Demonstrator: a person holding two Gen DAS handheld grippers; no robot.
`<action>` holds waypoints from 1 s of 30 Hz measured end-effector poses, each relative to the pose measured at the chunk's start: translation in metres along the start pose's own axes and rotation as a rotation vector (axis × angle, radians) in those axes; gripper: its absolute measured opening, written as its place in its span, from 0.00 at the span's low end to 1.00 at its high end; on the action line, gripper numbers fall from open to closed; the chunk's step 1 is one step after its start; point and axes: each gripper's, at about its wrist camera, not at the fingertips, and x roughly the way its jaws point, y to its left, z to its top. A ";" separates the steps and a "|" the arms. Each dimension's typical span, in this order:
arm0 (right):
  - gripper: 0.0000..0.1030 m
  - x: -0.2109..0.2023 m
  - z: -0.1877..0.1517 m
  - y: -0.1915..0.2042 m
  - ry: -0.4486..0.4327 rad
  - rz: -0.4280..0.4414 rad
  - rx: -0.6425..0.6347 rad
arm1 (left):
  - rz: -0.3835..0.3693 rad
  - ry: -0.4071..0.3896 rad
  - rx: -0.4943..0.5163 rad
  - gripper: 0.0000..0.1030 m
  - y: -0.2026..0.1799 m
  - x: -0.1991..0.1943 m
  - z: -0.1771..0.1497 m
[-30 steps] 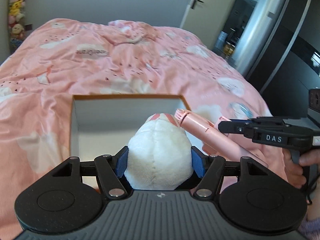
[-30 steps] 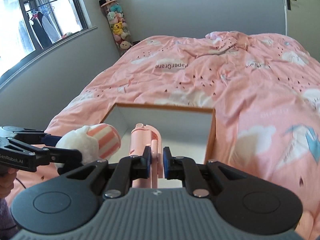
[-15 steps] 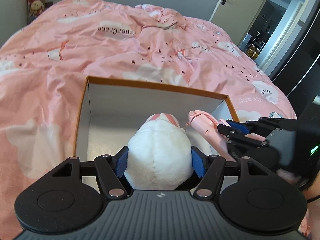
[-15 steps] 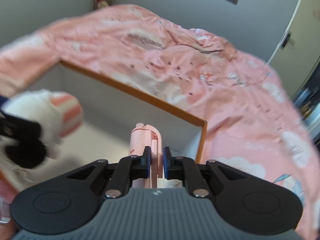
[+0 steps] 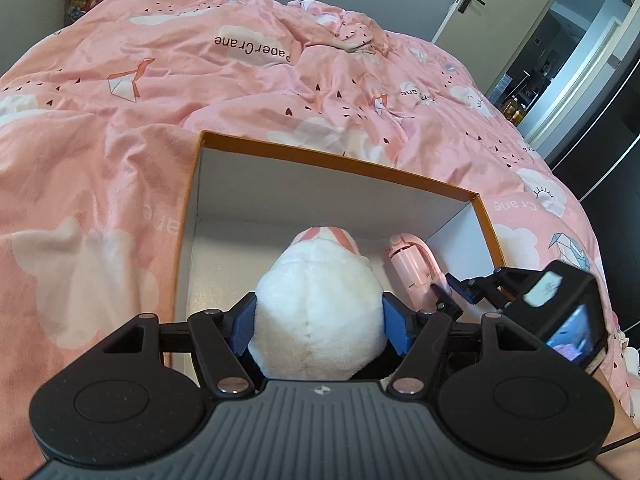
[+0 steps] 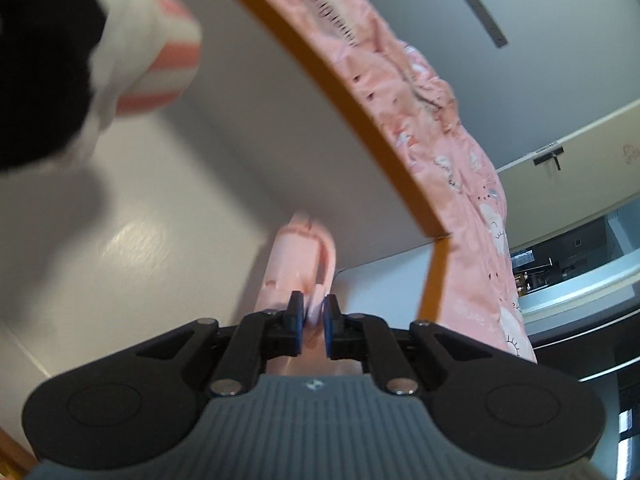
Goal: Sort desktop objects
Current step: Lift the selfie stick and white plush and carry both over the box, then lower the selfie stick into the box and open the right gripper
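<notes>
Left gripper (image 5: 318, 326): blue pads pressing both flanks of a white plush toy (image 5: 318, 312), holding it just inside the near edge of the box (image 5: 332, 160). The toy's far end, striped pink and white, is pointing into the box; the rest is fluffy white with a seam running down the middle.

Right gripper (image 6: 312, 320): jaws nearly together, having just been closing a little, pinching a thin part of a pink plastic device (image 6: 298, 264). In the left wrist view the same gripper (image 5: 450, 292) is reaching in from the right, the device (image 5: 408, 264) slanting down within the box's right corner, beside the toy. Whether its tip is touching the floor of the box, cannot tell. Device is pale pink and elongated with a rounded end; right wrist view is blurred.

Box: open-topped, orange rim, white inside walls and floor, sitting on a bed under a pink quilt (image 5: 120, 140) printed with clouds and paper cranes.
</notes>
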 end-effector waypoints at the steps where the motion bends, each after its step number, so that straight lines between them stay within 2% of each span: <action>1: 0.10 0.002 0.000 0.002 0.011 -0.004 -0.020 | 0.002 0.001 -0.001 0.73 0.001 0.000 0.000; 7: 0.13 0.007 0.006 0.016 0.066 -0.055 -0.188 | 0.004 0.009 -0.006 0.73 0.002 0.002 0.001; 8: 0.14 0.006 0.009 0.016 0.072 -0.047 -0.196 | 0.003 0.008 -0.006 0.73 0.002 0.002 0.002; 9: 0.20 0.005 0.010 0.014 0.073 -0.025 -0.195 | 0.003 0.007 -0.006 0.73 0.003 0.001 0.002; 12: 0.21 0.000 0.011 -0.001 0.056 0.024 -0.143 | 0.008 0.006 -0.002 0.73 0.002 0.000 0.002; 14: 0.22 -0.006 0.010 -0.018 0.039 0.087 -0.083 | 0.009 0.010 0.000 0.73 0.002 0.000 0.003; 15: 0.33 -0.010 0.010 -0.028 0.027 0.130 -0.051 | 0.007 0.012 0.001 0.73 0.001 0.001 0.003; 17: 0.44 -0.019 0.008 -0.050 -0.003 0.238 0.014 | 0.002 0.014 -0.001 0.73 0.001 0.002 0.002; 18: 0.44 -0.023 0.006 -0.064 -0.022 0.310 0.047 | 0.000 0.014 -0.002 0.74 0.001 0.002 0.003; 21: 0.44 -0.019 -0.001 -0.097 -0.044 0.458 0.163 | -0.004 0.016 -0.005 0.74 0.000 0.003 0.002; 23: 0.41 -0.013 -0.005 -0.117 -0.048 0.525 0.227 | -0.004 0.015 -0.005 0.74 0.000 0.004 0.002; 24: 0.32 -0.010 -0.006 -0.123 -0.040 0.547 0.254 | -0.004 0.016 -0.005 0.74 0.000 0.004 0.002; 26: 0.22 -0.001 -0.010 -0.128 -0.005 0.558 0.274 | -0.004 0.016 -0.005 0.74 0.000 0.004 0.002; 30: 0.12 0.019 -0.012 -0.116 0.042 0.593 0.207 | -0.009 0.015 -0.006 0.74 -0.001 0.004 0.002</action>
